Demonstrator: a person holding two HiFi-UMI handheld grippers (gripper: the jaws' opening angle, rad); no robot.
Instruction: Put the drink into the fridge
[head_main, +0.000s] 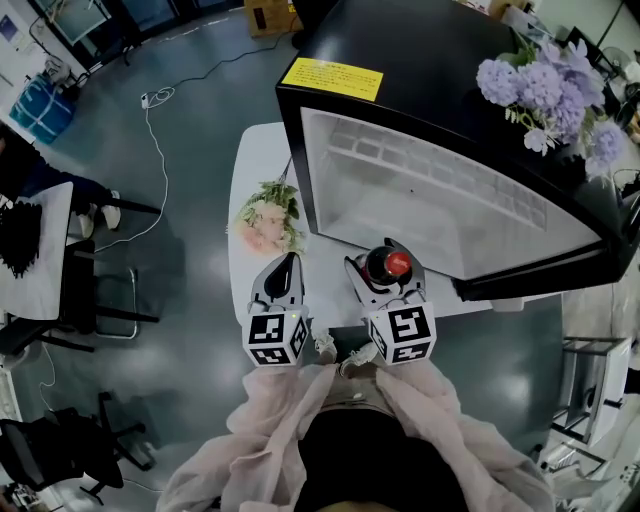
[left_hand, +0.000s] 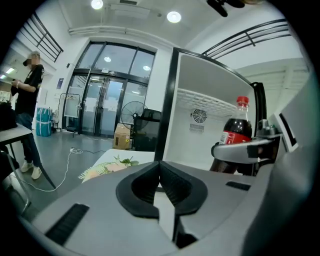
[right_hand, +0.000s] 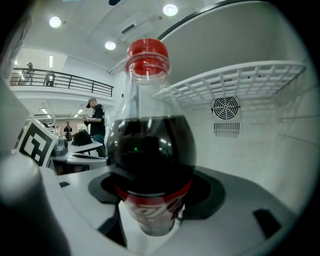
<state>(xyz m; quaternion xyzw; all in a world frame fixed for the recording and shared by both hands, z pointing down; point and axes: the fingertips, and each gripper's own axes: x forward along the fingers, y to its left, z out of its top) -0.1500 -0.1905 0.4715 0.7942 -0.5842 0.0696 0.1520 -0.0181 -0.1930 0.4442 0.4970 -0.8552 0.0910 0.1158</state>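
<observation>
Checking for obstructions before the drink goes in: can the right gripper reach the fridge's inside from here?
Probably yes: the fridge stands open toward the right gripper, which holds the bottle, with nothing visible between them.

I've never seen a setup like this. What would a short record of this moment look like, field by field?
Right gripper: closed on an upright dark cola bottle with a red cap
Left gripper: jaws together, nothing in them
Black fridge: open, white inside, white wire shelf; the bottle is not inside yet
White table: pink flower bunch lies on it
Fridge top: purple flowers
</observation>
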